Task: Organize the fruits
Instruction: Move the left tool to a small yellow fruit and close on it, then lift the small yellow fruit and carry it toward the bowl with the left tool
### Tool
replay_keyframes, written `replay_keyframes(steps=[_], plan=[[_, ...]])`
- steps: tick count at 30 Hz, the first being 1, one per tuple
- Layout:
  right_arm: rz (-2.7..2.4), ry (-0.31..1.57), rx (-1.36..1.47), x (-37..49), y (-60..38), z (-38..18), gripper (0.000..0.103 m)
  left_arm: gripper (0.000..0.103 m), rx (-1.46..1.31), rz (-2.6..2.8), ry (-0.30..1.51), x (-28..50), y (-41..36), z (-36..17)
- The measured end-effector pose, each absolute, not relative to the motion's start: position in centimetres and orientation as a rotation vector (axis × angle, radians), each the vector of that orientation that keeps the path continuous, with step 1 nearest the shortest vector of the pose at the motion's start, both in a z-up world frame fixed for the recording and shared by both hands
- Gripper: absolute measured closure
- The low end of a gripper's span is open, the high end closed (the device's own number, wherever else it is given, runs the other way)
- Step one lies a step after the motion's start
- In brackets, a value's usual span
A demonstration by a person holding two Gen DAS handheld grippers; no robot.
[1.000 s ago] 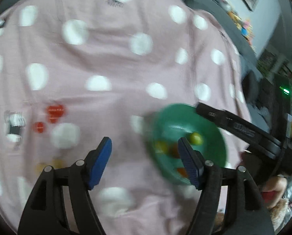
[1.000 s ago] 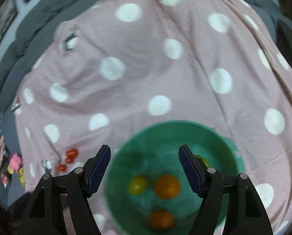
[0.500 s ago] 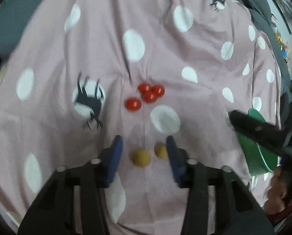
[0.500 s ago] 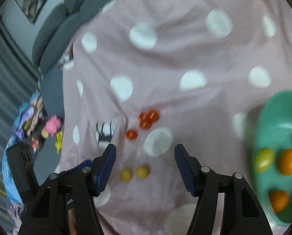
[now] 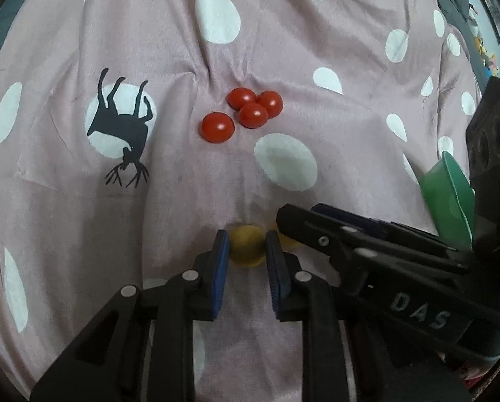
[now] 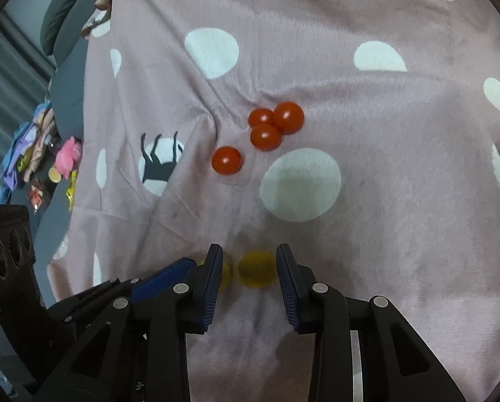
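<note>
Two small yellow fruits lie side by side on a pink polka-dot cloth [image 5: 183, 174]. My left gripper [image 5: 246, 244] is shut on the left yellow fruit [image 5: 247, 246], its blue pads touching both sides. My right gripper [image 6: 250, 268] is open around the right yellow fruit [image 6: 257, 269], with gaps on both sides; the left one [image 6: 225, 273] peeks out behind its left finger. In the left wrist view the right gripper's fingers [image 5: 350, 234] hide most of the second fruit [image 5: 285, 239]. Several red fruits [image 5: 246, 110] lie beyond, also in the right wrist view [image 6: 266, 127].
A green bowl [image 5: 447, 197] shows at the right edge of the left wrist view, partly behind the right gripper's body. Toys and clutter [image 6: 42, 154] lie on the grey floor left of the cloth. A deer print [image 5: 122, 127] marks the cloth.
Both grippers swung away from the green bowl to the two yellow fruits and came down low. The left one closed on the left fruit; the right one narrowed around the other.
</note>
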State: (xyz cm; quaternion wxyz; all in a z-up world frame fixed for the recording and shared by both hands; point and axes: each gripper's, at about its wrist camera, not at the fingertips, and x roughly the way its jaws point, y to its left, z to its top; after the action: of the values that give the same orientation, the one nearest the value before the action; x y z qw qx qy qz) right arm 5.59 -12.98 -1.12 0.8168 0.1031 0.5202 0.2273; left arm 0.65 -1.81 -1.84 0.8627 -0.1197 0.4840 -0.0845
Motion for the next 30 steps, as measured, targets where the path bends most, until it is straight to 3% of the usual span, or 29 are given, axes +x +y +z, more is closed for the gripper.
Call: replay_keyframes(steps=[30], plan=[[0.408,1.083,0.168,5.0,-13.6,-1.4,0.075,0.079,-0.175,-0.157,1.001,0.3,-3.0,-2.0]])
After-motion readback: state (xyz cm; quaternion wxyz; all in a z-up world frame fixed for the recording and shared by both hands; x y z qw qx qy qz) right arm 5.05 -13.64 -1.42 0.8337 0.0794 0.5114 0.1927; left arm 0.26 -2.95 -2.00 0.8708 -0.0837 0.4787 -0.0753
